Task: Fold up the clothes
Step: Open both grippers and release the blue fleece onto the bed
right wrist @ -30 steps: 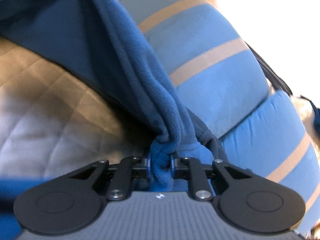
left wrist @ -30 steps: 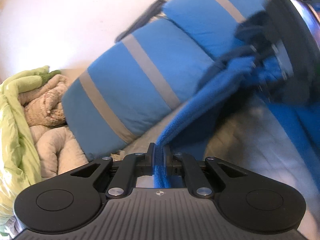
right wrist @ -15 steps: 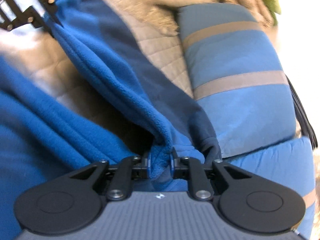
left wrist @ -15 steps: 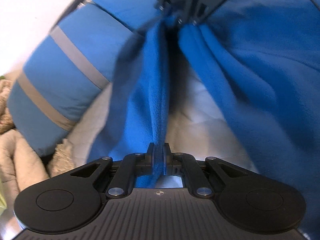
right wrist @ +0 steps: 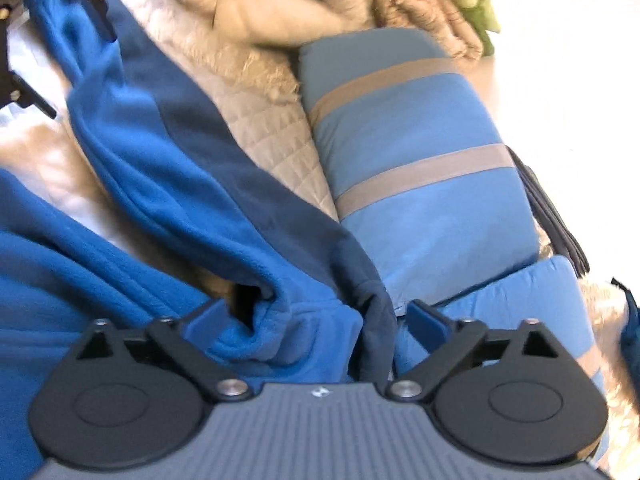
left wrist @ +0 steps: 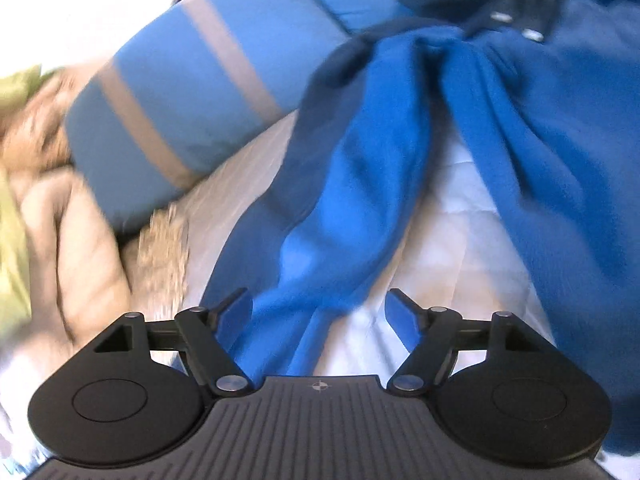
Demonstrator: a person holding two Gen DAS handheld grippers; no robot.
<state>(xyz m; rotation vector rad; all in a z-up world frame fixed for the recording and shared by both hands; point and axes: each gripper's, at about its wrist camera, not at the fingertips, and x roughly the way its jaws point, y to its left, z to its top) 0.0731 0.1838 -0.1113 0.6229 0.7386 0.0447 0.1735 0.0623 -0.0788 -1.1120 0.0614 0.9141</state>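
both tools have their fingers spread wide and neither grips anything. the left gripper [left wrist: 320, 316] hovers with a strip of the blue fleece garment [left wrist: 360, 184] lying loose between its fingers, and the right gripper [right wrist: 316, 320] sits the same way, with a bunched cuff or hem of the fleece resting in the gap but not pinched.

the fleece is spread across the quilted bed cover [right wrist: 276, 140], one long darker-edged part running diagonally between the two tools and the wider body of it off to one side. it looks laid down, not folded: there are loose ridges and a rumpled end near the right fingers, and i see no clean crease or stacked layers. i would judge the job to be early, with this piece perhaps just set out or one part brought across, and the squaring up and folding still to come.

beside it lies a blue striped pillow [right wrist: 416, 168], just touching the dark edge of the fleece, and beyond that a heap of beige fluffy blankets [right wrist: 280, 4] and something green [left wrist: 12, 184], none of it visibly folded.
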